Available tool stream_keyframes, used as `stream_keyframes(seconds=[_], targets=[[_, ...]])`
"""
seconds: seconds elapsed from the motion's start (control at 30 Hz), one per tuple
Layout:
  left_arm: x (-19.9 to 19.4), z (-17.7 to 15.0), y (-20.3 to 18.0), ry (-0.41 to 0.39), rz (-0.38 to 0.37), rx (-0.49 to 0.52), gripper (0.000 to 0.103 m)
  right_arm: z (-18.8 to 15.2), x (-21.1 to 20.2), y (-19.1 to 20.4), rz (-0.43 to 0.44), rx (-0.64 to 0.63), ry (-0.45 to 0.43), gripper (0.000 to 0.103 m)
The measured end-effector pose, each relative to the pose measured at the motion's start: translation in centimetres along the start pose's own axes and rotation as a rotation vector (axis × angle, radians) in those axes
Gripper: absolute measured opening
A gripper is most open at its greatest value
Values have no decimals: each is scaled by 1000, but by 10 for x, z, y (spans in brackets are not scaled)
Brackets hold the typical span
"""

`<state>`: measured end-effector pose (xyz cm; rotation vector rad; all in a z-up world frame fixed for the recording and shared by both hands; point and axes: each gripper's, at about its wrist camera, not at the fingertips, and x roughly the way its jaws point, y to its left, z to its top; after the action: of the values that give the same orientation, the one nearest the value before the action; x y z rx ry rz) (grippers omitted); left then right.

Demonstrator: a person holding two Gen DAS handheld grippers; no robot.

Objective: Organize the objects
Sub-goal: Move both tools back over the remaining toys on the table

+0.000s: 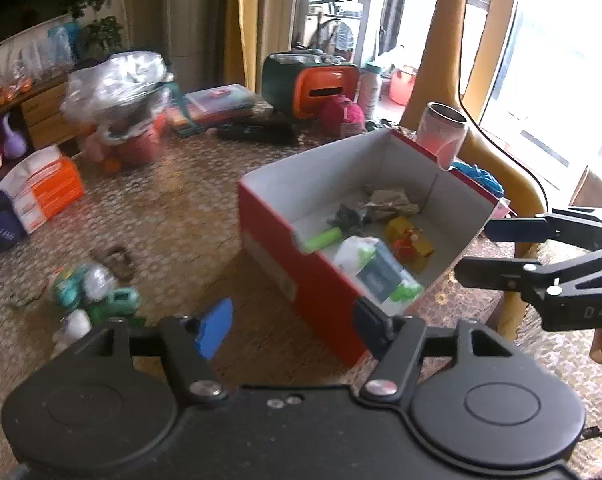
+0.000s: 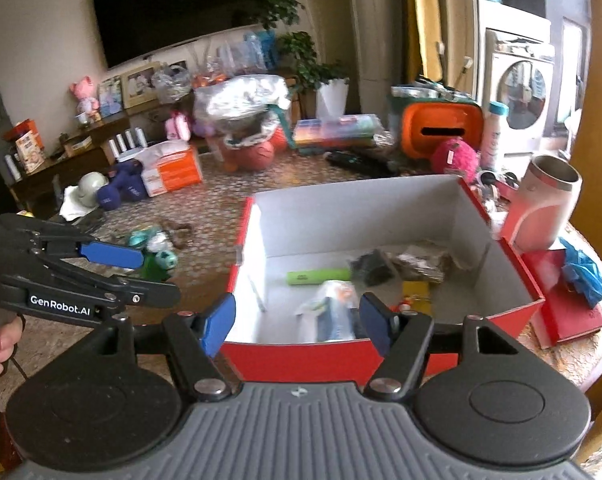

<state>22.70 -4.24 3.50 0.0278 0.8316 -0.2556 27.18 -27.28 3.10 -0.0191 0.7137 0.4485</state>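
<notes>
Both claws, left claw (image 1: 295,330) and right claw (image 2: 297,326), hang wide open and empty by the red box (image 2: 301,354), so I judge the next grab is the toy cluster (image 1: 93,292) left loose on the counter (image 1: 173,216)

At frame centre sits an open red box (image 2: 381,354) holding a green tube (image 2: 319,277) and a clear packet (image 2: 333,312). The right tool (image 2: 297,326) hangs empty, jaws apart, at its near wall. The left tool (image 2: 141,276) enters mid-left, also spread. A pink tumbler (image 2: 541,210) stands upper right.
</notes>
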Motion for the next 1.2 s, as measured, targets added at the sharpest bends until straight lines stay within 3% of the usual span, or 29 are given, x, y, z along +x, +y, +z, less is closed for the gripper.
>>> stream_keyframes(seconds=[0.43,1.0,1.2], targets=[[-42,-35,50,-50,80,-57,101,-4,6,60,87,-9,-18,82],[-53,-74,131,-111,119,-207,103,7,52,118,132,-38,3,85],[-43,-84,163,-117,184,-300,103,11,83,133,131,-73,39,85]])
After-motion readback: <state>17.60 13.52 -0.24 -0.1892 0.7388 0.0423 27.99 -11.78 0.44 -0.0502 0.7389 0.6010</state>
